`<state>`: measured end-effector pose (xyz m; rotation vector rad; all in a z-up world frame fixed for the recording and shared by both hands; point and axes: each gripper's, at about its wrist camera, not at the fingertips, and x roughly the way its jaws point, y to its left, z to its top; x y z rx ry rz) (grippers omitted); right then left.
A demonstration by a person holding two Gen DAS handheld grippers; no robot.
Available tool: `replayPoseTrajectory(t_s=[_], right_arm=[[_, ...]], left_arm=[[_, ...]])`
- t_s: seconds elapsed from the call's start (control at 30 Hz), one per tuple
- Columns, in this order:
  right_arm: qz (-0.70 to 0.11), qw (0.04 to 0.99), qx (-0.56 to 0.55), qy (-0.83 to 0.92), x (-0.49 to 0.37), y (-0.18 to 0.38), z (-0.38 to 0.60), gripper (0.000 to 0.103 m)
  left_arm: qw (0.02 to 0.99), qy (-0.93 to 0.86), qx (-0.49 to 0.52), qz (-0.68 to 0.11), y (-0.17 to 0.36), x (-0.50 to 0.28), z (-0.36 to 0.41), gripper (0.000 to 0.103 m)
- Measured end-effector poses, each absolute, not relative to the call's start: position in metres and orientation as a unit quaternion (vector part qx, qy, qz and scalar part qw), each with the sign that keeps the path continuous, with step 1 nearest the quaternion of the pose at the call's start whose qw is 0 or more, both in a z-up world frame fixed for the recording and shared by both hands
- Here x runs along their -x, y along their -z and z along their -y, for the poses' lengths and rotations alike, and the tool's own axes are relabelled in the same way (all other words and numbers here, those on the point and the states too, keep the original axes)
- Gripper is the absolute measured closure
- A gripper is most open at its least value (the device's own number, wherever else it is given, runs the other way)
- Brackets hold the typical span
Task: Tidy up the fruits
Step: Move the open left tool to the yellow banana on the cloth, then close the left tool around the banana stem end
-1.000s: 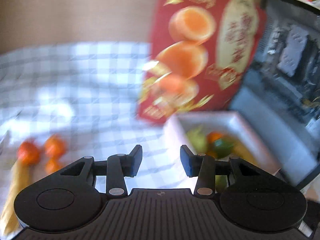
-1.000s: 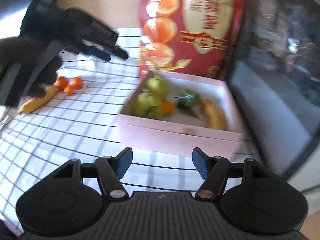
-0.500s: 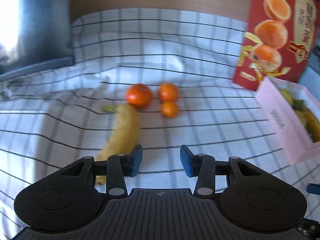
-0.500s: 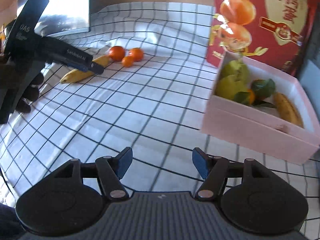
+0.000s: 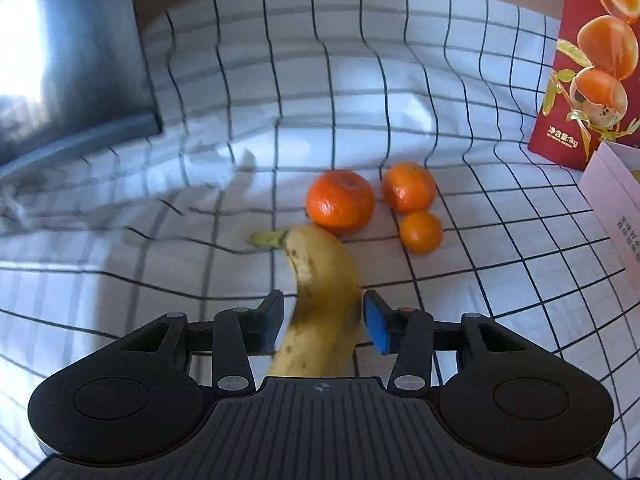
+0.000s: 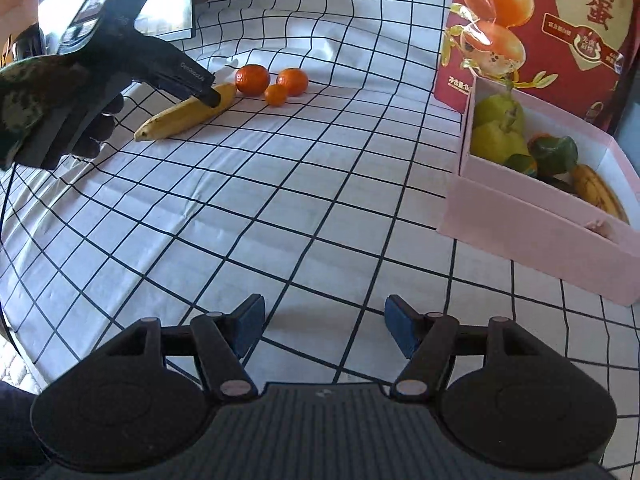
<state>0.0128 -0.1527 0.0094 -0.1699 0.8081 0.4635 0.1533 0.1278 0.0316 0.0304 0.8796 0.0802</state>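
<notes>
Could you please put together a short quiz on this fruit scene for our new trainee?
1. True or false: the left gripper has its fingers on either side of the banana on the cloth.
2. How many oranges lie loose beside that banana?
3. Which holds nothing between its fingers? A) left gripper B) right gripper

Key: 1. True; whether the pads press it cannot be told. 2. Three. 3. B; it hangs open over bare cloth, short of the pink box.
</notes>
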Motion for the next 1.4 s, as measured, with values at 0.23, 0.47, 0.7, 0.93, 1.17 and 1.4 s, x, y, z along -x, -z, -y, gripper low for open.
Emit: replayPoseTrajectory(t_s=[0.23,0.47,0.7,0.93,1.17,1.4], right_arm=[[-0.387,0.895,0.072,-0.211,-0.010,-0.007,0.160,0.029],[-0.379,0.897,0.078,-0.212,-0.007,-0.003,0.157,0.019],[-0.371,0.897,0.082,-0.228,-0.006,0.000,0.158,0.009],[-0.378,0.893,0.085,-0.231,-0.007,0.002,0.156,0.000],[-0.403,0.871,0.103,-0.260,-0.021,-0.004,0.159,0.003],[-0.395,0.876,0.044,-0.275,-0.038,-0.028,0.135,0.011]], left_arm=[[0.895,-0.028,0.000,-0.445,-0.025,-0.157,-0.133,0.057],[0.893,-0.022,0.008,-0.450,-0.032,-0.147,-0.125,0.061],[0.890,0.014,0.039,-0.455,-0.034,-0.116,-0.105,0.062],[0.877,0.039,0.084,-0.471,-0.034,-0.086,-0.078,0.061],[0.878,0.038,0.106,-0.465,-0.038,-0.073,-0.064,0.062],[0.891,0.026,0.106,-0.440,-0.056,-0.066,-0.080,0.060]])
